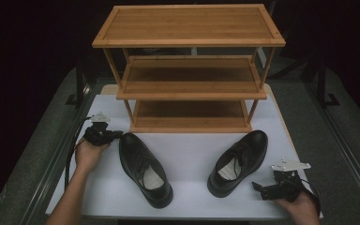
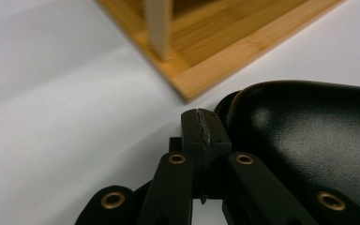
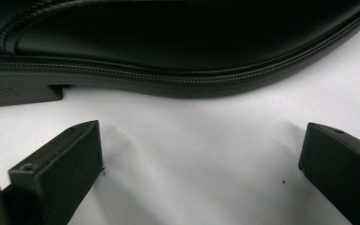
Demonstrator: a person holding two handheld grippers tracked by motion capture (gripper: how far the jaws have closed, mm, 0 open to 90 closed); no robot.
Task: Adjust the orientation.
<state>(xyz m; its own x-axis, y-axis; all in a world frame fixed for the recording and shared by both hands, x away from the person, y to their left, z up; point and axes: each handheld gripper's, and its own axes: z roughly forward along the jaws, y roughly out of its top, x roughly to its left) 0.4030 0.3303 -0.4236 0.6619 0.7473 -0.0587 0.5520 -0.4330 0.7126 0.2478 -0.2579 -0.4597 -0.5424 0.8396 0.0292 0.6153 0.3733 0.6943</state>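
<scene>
Two black leather shoes lie on the white table top in front of a bamboo rack. The left shoe [image 1: 138,159] points its toe at the rack, and the right shoe [image 1: 246,150] lies angled to the right. My left gripper [image 1: 117,135] is shut with nothing between its jaws. Its tips [image 2: 201,133] sit right beside the left shoe's glossy toe [image 2: 304,140]; I cannot tell whether they touch it. My right gripper [image 1: 259,188] is open, low beside the right shoe's heel. Its pads [image 3: 65,159] stand wide apart over bare table, short of the shoe's sole [image 3: 168,79].
The three-tier bamboo rack [image 1: 190,89] stands at the back of the table, and all its shelves are bare. Its bottom corner [image 2: 201,70] lies just beyond my left gripper. The white table top [image 1: 192,154] runs between the shoes. Dark floor surrounds the table.
</scene>
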